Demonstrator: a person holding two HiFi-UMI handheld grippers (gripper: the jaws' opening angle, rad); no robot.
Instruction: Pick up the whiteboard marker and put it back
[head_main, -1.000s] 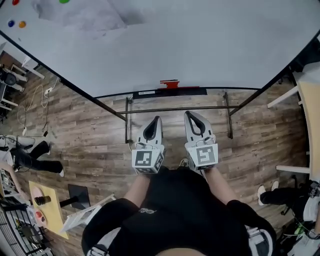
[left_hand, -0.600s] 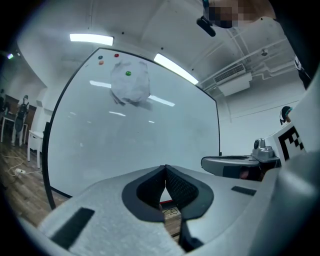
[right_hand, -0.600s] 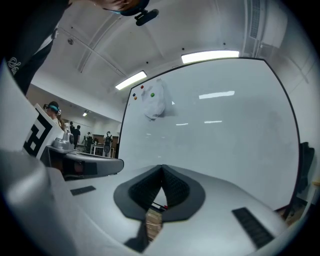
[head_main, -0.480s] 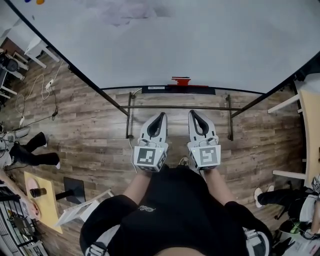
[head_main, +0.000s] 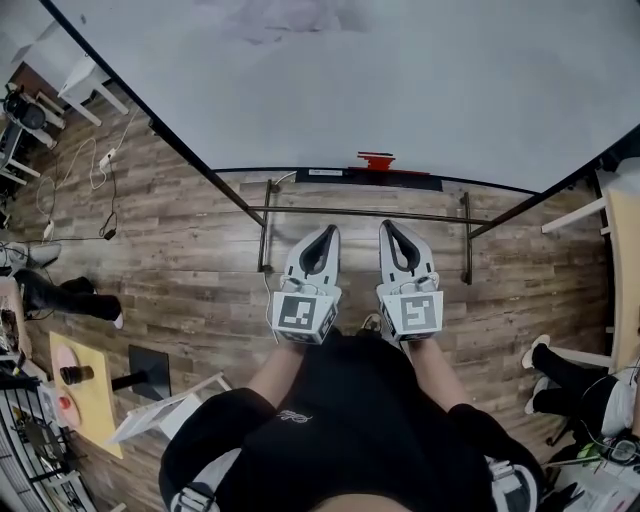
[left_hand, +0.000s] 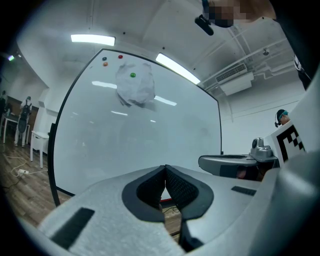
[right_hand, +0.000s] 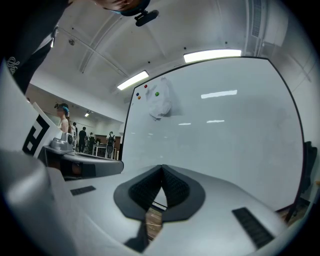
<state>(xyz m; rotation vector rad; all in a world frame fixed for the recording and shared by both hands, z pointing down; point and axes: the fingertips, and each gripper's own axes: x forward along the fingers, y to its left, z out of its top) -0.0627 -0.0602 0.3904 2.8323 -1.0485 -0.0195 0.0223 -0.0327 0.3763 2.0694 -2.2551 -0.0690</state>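
Note:
A small red object (head_main: 376, 159) sits on the dark tray (head_main: 400, 179) along the whiteboard's (head_main: 400, 80) bottom edge; I cannot tell whether it is the marker. My left gripper (head_main: 324, 233) and right gripper (head_main: 389, 227) are held side by side close to my body, pointing at the board and well short of the tray. Both are shut with nothing between the jaws. In the left gripper view the left gripper (left_hand: 164, 169) has its pads meeting, as does the right gripper (right_hand: 161, 168) in the right gripper view. Each faces the whiteboard (left_hand: 150, 140).
The board's metal stand bar (head_main: 365, 214) crosses the wooden floor (head_main: 180, 250) just ahead of the grippers. A crumpled paper (left_hand: 136, 87) hangs on the board under coloured magnets. A person's legs (head_main: 65, 297) and a yellow table (head_main: 85, 395) are at left, more legs (head_main: 565, 365) at right.
The head view has shifted, so the board and tray sit slightly further right and lower in the picture. Both grippers stay shut, side by side, in much the same pose.

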